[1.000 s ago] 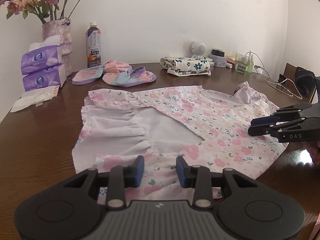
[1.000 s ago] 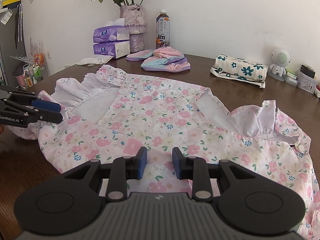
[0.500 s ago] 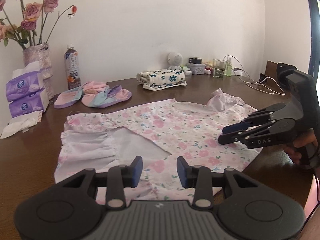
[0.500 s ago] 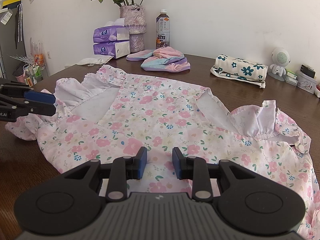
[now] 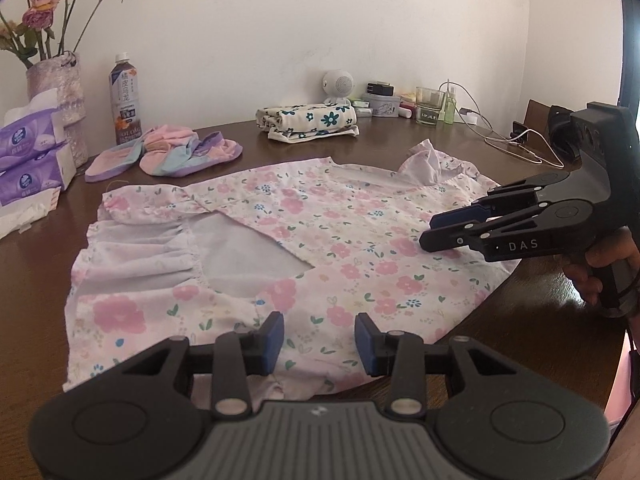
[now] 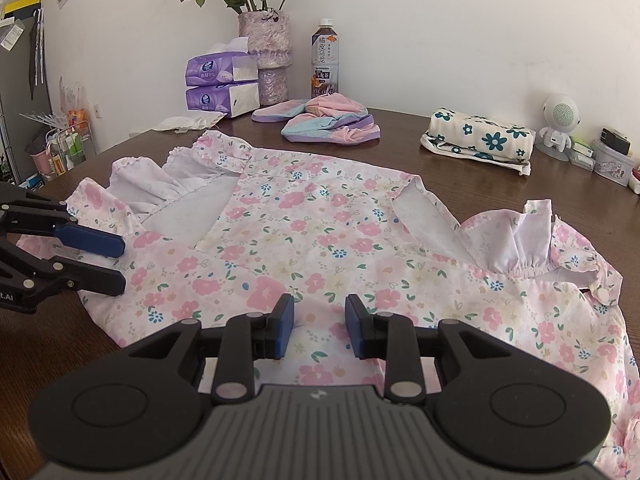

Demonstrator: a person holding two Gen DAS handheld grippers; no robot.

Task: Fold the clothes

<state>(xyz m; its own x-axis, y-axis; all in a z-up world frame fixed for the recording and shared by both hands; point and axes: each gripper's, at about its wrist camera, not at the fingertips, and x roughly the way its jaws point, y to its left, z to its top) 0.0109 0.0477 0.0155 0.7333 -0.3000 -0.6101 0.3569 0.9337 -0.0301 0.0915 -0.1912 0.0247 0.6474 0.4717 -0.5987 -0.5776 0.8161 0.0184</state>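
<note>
The dress [image 5: 320, 248] lies spread on the worktop [image 5: 540, 320], its near edge just under both hand-held grippers. Since a second ago my left hand-held gripper [image 5: 319, 338] has slid sideways along that edge; its jaws are partly open and hold nothing. The right hand-held gripper [image 6: 319, 326] stayed in place, also partly open and empty. I judge the next fold is not yet begun.

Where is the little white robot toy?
In the right wrist view, the small white round-headed robot toy stands far right by the wall, right of the folded cream blue-flowered cloth.
</note>
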